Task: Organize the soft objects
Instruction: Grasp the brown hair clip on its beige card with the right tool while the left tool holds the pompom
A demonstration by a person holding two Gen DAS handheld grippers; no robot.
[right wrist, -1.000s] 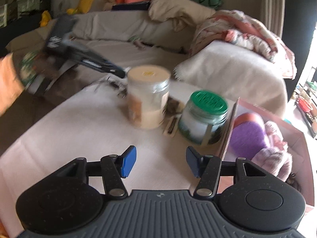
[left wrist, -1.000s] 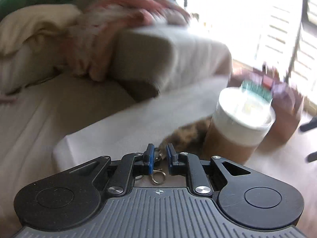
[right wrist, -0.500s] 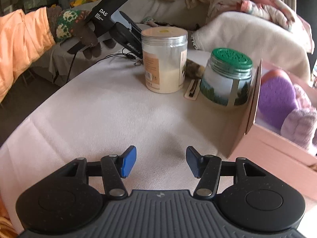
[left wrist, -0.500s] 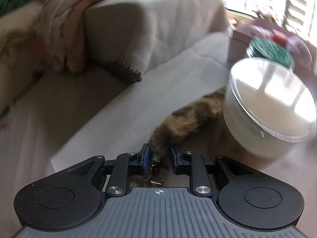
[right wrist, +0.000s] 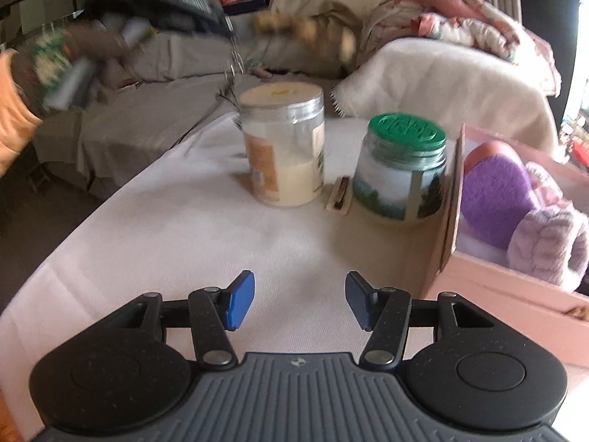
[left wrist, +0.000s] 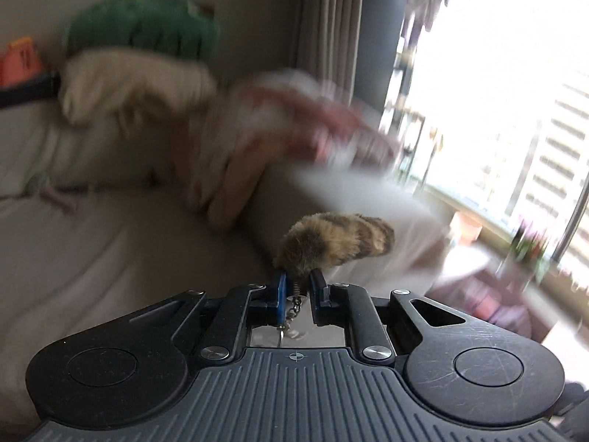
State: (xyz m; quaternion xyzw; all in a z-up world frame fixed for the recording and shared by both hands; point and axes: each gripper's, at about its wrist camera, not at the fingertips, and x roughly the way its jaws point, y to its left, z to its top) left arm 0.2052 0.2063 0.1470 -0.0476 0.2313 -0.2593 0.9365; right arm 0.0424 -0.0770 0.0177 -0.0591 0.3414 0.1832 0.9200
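My left gripper point(left wrist: 297, 287) is shut on the metal end of a brown furry tail keychain point(left wrist: 333, 239) and holds it up in the air; its chain hangs down between the fingers. In the right wrist view the left gripper point(right wrist: 221, 27) is blurred above the table, with the furry tail point(right wrist: 313, 33) sticking out to the right. My right gripper point(right wrist: 299, 300) is open and empty, low over the white tablecloth point(right wrist: 176, 228). A pink box point(right wrist: 515, 294) at the right holds a purple soft object point(right wrist: 493, 199) and a lilac fluffy one point(right wrist: 548, 246).
A cream-lidded jar point(right wrist: 283, 143) and a green-lidded jar point(right wrist: 401, 165) stand mid-table, with a small flat item point(right wrist: 338, 195) between them. Behind is a sofa with blankets point(right wrist: 441, 73) and cushions. A bright window point(left wrist: 497, 92) is to the right.
My left gripper has lifted the furry tail keychain off the table beside the cream-lidded jar and swung it up into the air. My right gripper stays open and has barely moved.
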